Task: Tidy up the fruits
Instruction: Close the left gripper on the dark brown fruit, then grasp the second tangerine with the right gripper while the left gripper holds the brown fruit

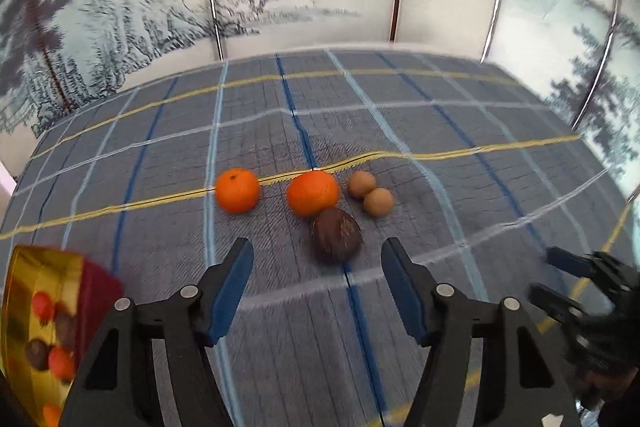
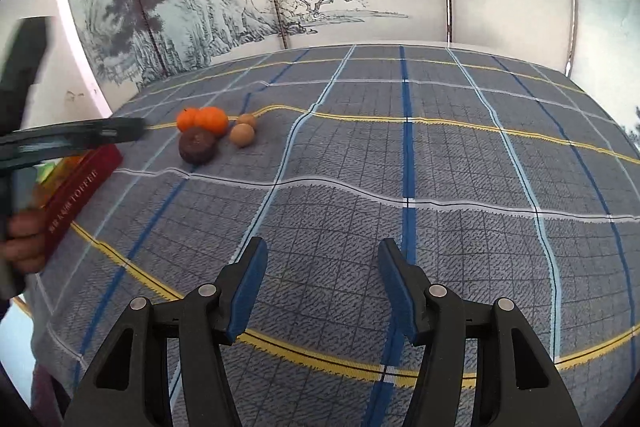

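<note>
Five fruits lie loose on the plaid tablecloth [image 1: 460, 147]: two oranges [image 1: 237, 189], two small tan fruits [image 1: 378, 201] and a dark brown fruit [image 1: 337, 235], with others already in the gold-lined red box [image 1: 36, 323] at left. The left gripper [image 1: 317, 287] hangs just short of the brown fruit, jaws partly open and empty; the likely next move is to advance and close around it. The right gripper [image 2: 322, 287], also half-open and empty, hovers over bare cloth. Only the right view reads the box's "TOFFEE" lettering; only the left shows its contents.
</note>
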Available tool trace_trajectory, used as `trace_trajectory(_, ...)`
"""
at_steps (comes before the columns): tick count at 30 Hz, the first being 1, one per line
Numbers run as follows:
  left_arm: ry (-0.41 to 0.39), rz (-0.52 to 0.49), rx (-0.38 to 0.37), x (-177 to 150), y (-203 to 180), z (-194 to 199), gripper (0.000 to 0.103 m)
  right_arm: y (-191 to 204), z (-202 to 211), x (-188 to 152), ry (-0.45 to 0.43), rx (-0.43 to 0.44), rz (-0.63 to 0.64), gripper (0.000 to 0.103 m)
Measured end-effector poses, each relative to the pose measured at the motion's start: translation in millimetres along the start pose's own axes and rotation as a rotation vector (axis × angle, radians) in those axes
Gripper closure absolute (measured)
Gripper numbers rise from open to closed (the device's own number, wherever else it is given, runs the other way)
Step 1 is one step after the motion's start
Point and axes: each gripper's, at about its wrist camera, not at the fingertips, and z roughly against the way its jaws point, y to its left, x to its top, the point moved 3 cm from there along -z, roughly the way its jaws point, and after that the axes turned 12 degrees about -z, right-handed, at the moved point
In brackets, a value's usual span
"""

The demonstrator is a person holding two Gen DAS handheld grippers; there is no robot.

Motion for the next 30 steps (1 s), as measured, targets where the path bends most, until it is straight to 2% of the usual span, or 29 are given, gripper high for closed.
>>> trace_trajectory(4,0.020,-0.010,0.014,6.1,2.4,-25.3,0.044,3.3,-1.1,-0.4,0.010,0.025,0.008,0.044)
trace_trajectory(7,0.046,0.018,-0.013,7.3,7.2,-41.5,0.045,4.6,-2.0,-0.5,0.020,0.034,0.010,0.044)
trace_trajectory(10,0.032,0.031,-0.046,8.7,6.2,-47.6,0.054,2.8,-3.1,0.5,0.027,0.044,-0.013,0.043)
trace_trajectory(13,0.035,0.014,-0.078,7.5,-3.0,-51.8,0.071,0.1,-4.6,1.1,0.039,0.051,-0.045,0.043)
trace_trajectory(14,0.039,-0.005,-0.066,5.0,-7.9,-53.0,0.071,-1.1,-4.7,1.2,0.043,0.053,-0.050,0.043)
trace_trajectory(16,0.013,-0.029,-0.042,1.1,-12.9,-48.4,0.072,-1.6,-5.9,1.7,0.054,0.053,-0.061,0.043)
trace_trajectory(18,-0.001,-0.025,-0.049,-5.8,-13.2,-38.4,0.072,-2.8,-6.6,4.3,0.069,0.064,-0.068,0.043)
trace_trajectory(21,-0.059,-0.001,-0.036,-20.4,-4.6,-9.4,0.072,4.0,-2.8,19.7,0.060,0.134,-0.064,0.043)
trace_trajectory(23,-0.076,0.017,-0.023,-31.5,6.0,6.8,0.072,21.4,-3.1,34.4,0.058,0.195,-0.006,0.043)
trace_trajectory(27,-0.089,0.041,-0.008,-50.8,22.4,22.2,0.072,75.3,-23.2,58.8,0.060,0.321,0.206,0.043)
trace_trajectory(30,-0.091,0.050,-0.002,-61.9,26.5,25.2,0.072,111.2,-54.9,69.8,0.092,0.329,0.360,0.043)
